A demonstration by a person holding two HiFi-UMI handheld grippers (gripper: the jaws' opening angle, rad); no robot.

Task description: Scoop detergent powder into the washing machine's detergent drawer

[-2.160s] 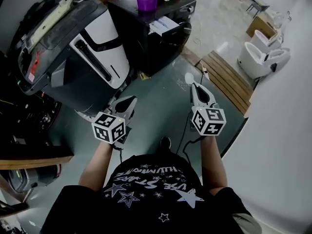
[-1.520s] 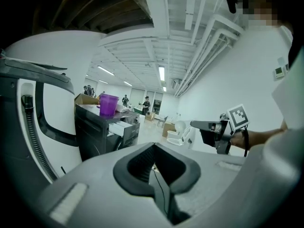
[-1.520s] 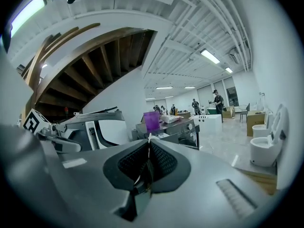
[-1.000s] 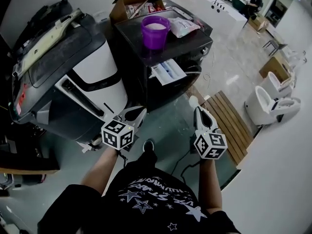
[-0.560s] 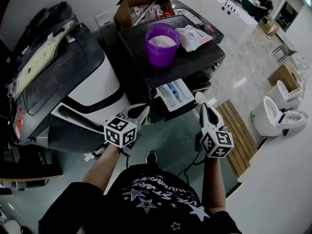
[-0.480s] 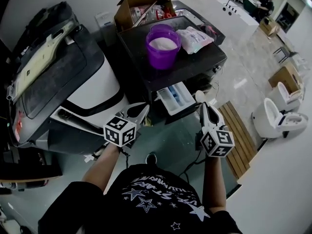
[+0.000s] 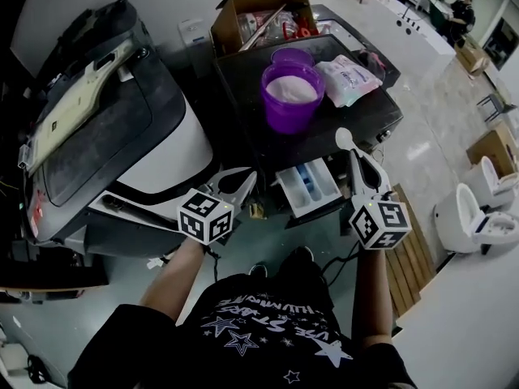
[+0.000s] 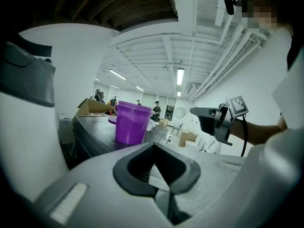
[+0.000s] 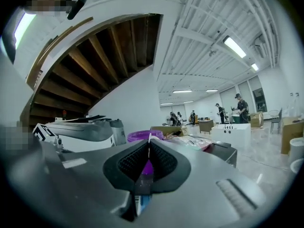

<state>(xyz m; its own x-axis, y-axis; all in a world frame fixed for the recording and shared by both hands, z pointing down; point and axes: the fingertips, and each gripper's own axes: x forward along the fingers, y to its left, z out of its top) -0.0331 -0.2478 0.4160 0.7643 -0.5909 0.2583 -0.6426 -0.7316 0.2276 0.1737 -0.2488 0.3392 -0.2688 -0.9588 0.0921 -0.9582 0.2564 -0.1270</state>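
We clamp a white scoop [image 7: 344, 138] in our right gripper [image 7: 355, 156], at 2 o'clock from the open detergent drawer [image 7: 308, 191]. Our left gripper [image 7: 248, 177], jaws together and empty, sits at 9 o'clock. A purple powder tub [image 7: 292, 96] stands on the washing machine's worktop [image 7: 369, 116] at 12 o'clock.

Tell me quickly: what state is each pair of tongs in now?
Left tongs: closed, holding nothing.
Right tongs: closed on a white spoon.
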